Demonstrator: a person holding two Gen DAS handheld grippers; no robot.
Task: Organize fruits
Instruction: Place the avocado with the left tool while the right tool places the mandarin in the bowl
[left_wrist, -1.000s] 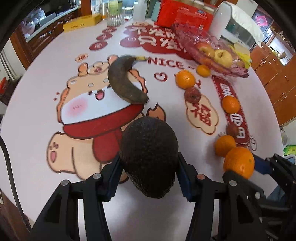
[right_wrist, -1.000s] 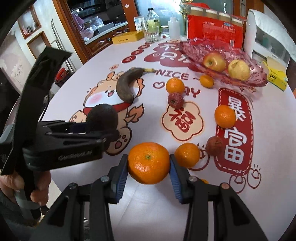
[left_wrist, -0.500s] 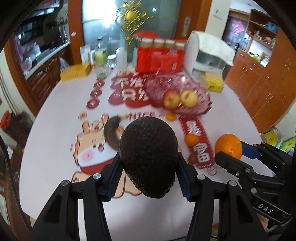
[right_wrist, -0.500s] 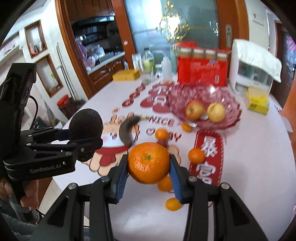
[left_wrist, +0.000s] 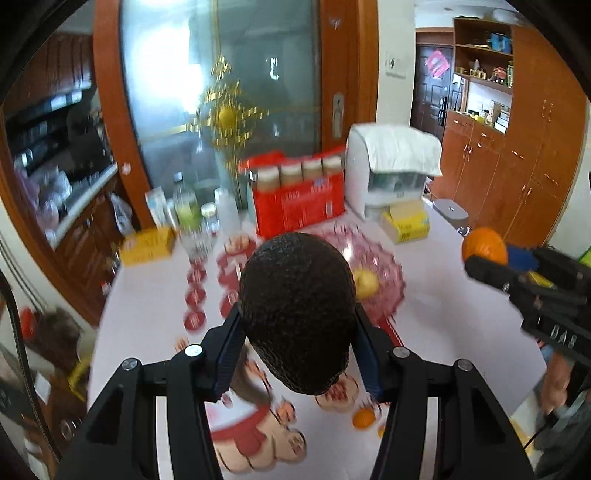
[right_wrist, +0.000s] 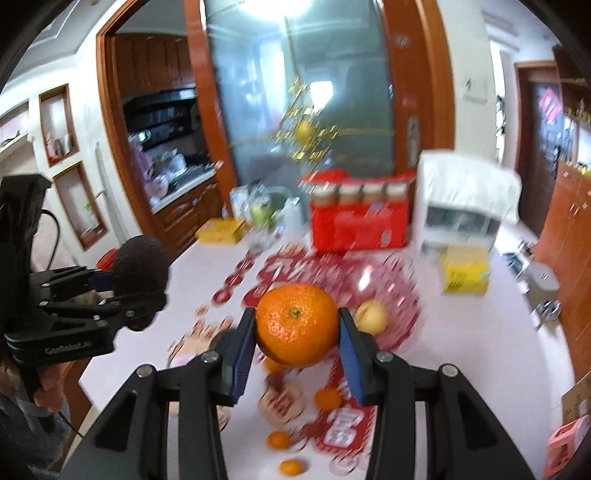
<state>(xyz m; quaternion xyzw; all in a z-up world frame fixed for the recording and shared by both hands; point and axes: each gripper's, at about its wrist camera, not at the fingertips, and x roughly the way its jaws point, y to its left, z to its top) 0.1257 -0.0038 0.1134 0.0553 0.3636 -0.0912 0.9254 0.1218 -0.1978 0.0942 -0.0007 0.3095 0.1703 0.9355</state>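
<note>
White table (right_wrist: 461, 332) with a red cartoon print sits in a wood-paneled room, pink glass bowl (right_wrist: 402, 291) at the far end. Left gripper (left_wrist: 297, 325) is clamped on a dark avocado (left_wrist: 295, 310); right gripper (right_wrist: 295, 336) is clamped on an orange (right_wrist: 295, 325).

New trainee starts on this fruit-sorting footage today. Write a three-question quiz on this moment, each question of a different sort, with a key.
1. True or false: the left gripper holds the dark, bumpy-skinned avocado between its blue-padded fingers.
2. Multiple choice: what does the right gripper hold? A) a yellow apple B) a round orange tangerine C) nothing
3. Fill in: the pale yellow apple lies in the pink glass ____.

Key: 1 true; 2 B; 3 bowl. Both fruits are clamped clear above the white printed tabletop, where several small oranges lie loose.
</note>
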